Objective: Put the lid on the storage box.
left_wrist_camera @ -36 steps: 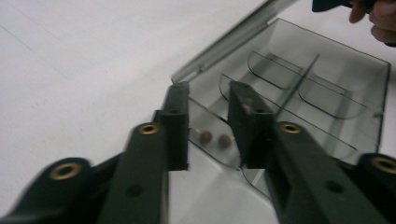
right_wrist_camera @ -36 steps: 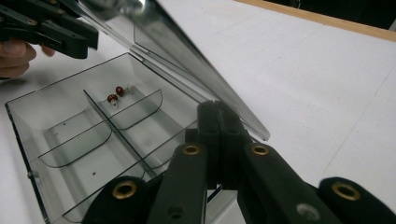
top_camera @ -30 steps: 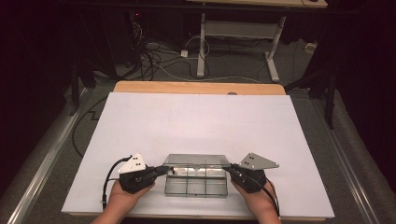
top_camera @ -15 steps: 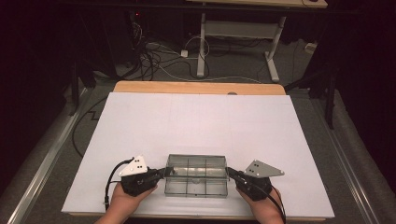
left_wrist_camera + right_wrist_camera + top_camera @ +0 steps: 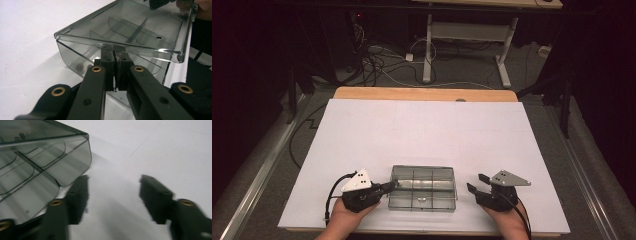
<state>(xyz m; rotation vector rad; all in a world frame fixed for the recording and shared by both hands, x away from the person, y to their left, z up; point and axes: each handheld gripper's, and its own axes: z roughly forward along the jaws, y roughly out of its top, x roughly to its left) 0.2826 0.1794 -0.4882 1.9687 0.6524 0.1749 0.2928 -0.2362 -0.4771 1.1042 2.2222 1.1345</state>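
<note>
A smoky clear compartment box (image 5: pixel 423 187) sits near the front edge of the white table (image 5: pixel 427 130). Its lid (image 5: pixel 140 30) lies over the base, with a thin gap at the end nearest my left gripper. My left gripper (image 5: pixel 389 186) is shut, its tips (image 5: pixel 115 72) pressed together against the box's left end just under the lid's rim. My right gripper (image 5: pixel 477 182) stands apart from the box's right end. Its jaws have just been opening and nothing is between them (image 5: pixel 113 192); the box's corner (image 5: pixel 37 165) lies beside one jaw.
A strip of wooden tabletop (image 5: pixel 424 93) shows behind the white sheet. Beyond it, tangled cables (image 5: pixel 377 62) and a desk frame (image 5: pixel 462 35) stand on the dark floor. Metal rails (image 5: pixel 257 175) run along both sides of the table.
The box's lid has come down from a raised tilt. My right gripper has let go of the box's right end, drawn back to the right and opened. The left gripper stayed put.
</note>
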